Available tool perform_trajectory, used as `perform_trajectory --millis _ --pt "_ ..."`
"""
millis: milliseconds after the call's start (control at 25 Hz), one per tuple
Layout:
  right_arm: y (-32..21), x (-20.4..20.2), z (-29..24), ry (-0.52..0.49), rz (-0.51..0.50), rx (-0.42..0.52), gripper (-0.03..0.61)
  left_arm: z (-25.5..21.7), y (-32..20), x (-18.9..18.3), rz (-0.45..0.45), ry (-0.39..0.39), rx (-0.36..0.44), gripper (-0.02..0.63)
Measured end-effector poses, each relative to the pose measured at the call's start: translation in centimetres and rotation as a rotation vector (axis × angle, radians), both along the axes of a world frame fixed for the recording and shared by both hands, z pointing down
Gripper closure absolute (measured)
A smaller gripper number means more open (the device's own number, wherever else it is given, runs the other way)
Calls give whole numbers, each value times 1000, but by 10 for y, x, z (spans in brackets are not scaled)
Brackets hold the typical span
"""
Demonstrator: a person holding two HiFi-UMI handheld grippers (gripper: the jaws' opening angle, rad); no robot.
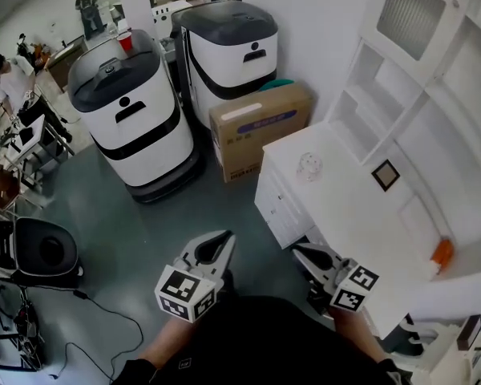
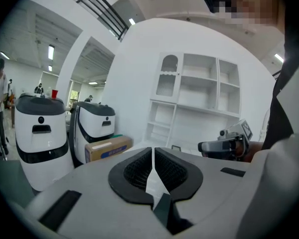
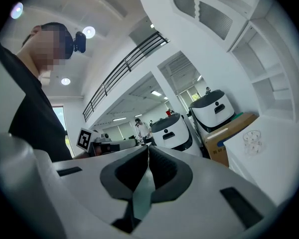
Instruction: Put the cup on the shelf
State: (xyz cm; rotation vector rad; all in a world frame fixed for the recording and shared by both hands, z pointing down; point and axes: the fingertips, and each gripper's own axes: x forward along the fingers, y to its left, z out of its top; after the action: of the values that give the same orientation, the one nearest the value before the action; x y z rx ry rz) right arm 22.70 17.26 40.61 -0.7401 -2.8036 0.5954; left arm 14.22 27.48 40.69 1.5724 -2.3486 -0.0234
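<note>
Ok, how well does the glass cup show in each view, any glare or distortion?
Head view: the clear cup almost melts into the bright white counter. Right gripper view: fisheye bends the shelf, cup small yet visible. Left gripper view: cup not discernible.

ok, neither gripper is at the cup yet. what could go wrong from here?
1. The left gripper and right gripper are both shut; reaching in like that would likely shove the glass cup, not grasp it.
2. The cup is clear on a white countertop, hard to make out; a misjudged approach might tip it.
3. The small dark frame by the shelf could get clipped during placement.
</note>
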Motion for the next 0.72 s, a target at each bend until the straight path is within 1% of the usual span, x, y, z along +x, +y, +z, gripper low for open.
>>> perform_trajectory --millis 200,320,520,720 --pt "30 -74 -5 2 24 2 561 0 23 -73 37 -4 -3 586" --pt "46 -105 -6 20 45 -3 561 -2 32 -104 74 1 4 586" --pt "50 -139 -1 52 110 2 561 6 33 -148 127 15 -6 586" --pt "26 -156 4 76 178 6 561 10 -1 -170 210 13 13 586"
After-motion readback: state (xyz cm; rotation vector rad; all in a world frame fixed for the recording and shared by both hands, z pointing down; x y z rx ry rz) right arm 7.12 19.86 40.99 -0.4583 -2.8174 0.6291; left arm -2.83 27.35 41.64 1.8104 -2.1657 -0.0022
